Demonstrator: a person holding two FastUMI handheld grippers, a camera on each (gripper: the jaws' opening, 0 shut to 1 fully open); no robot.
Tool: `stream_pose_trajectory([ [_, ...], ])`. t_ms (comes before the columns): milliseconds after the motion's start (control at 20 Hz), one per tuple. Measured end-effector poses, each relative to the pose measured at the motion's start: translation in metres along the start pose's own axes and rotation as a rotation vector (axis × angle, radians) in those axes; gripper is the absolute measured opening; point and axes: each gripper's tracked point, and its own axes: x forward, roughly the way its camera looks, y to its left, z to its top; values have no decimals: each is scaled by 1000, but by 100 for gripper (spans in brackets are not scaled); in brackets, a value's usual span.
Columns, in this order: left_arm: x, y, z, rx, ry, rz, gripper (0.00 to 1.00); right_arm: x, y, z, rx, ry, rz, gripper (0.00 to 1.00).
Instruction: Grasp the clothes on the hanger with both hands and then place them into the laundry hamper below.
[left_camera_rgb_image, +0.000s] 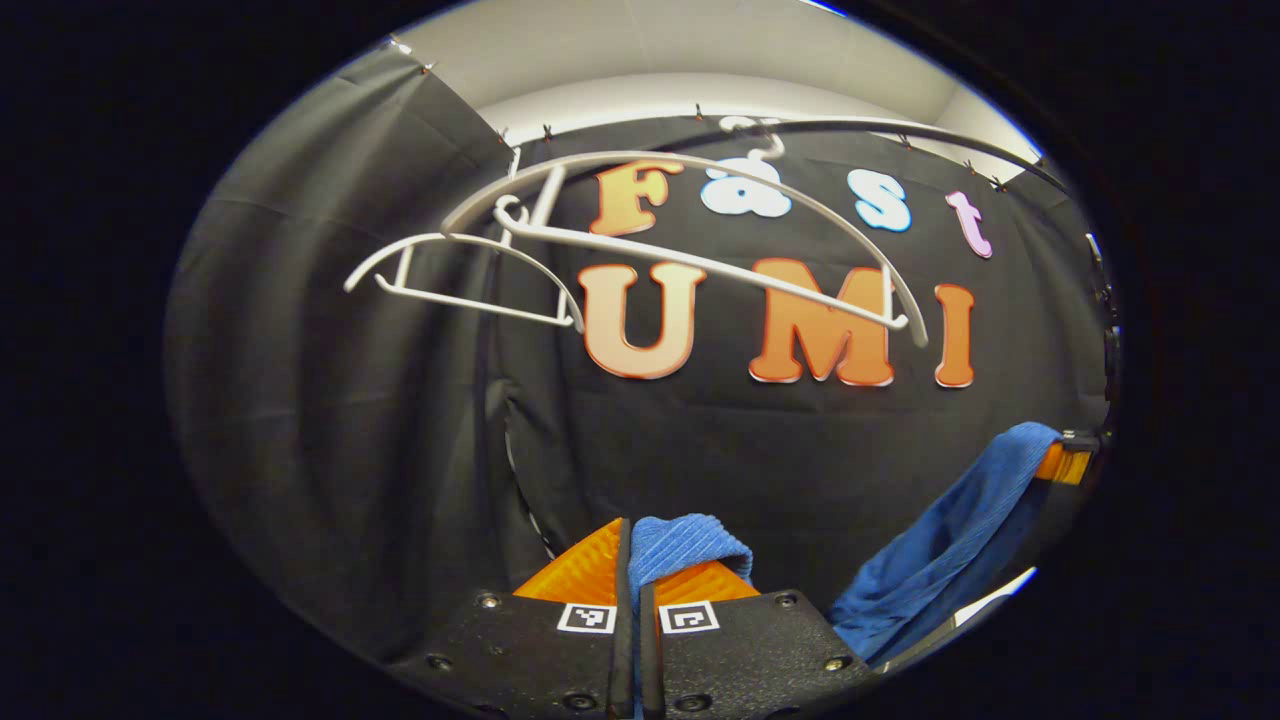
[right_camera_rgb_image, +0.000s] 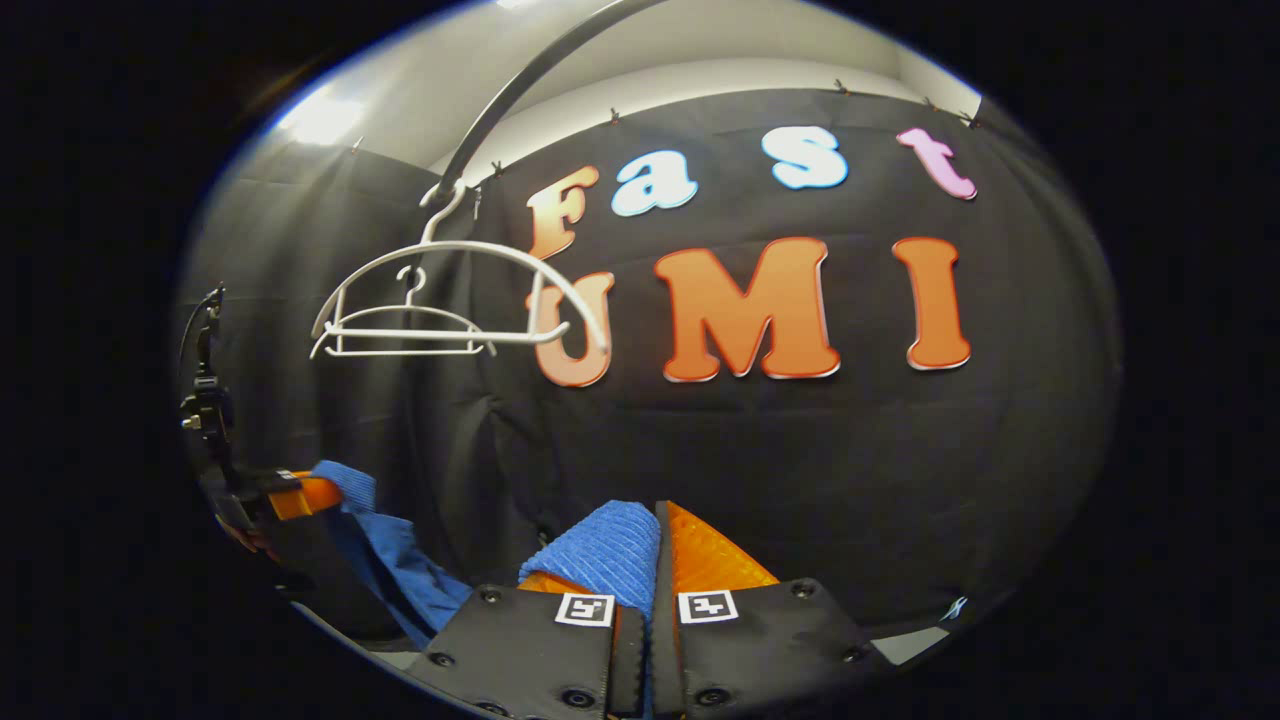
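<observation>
Both tools are clenched on the blue garment (left_camera_rgb_image: 940, 545): the left tool (left_camera_rgb_image: 634, 575) and the right tool (right_camera_rgb_image: 655, 560) each pinch a fold, below the bare white hangers (left_camera_rgb_image: 640, 240). They should descend together, level, releasing only over the hamper.

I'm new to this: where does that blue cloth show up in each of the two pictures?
Left gripper view: the blue cloth is pinched between this gripper's fingers at bottom centre, and trails up to the other gripper at lower right.
Right gripper view: the blue cloth is pinched at bottom centre; more of it hangs at lower left.
Shared landmark: the white hangers on the rail, now bare.
</observation>
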Motion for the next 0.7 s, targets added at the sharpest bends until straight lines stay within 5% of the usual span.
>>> stream_pose_trajectory([
  [250, 18, -63, -89, -106, 224, -144, 2, 9, 42, -87, 28, 213, 119, 6],
  [700, -7, -86, -234, -159, 615, -132, 4, -6, 50, -254, 30, 640, 103, 12],
])
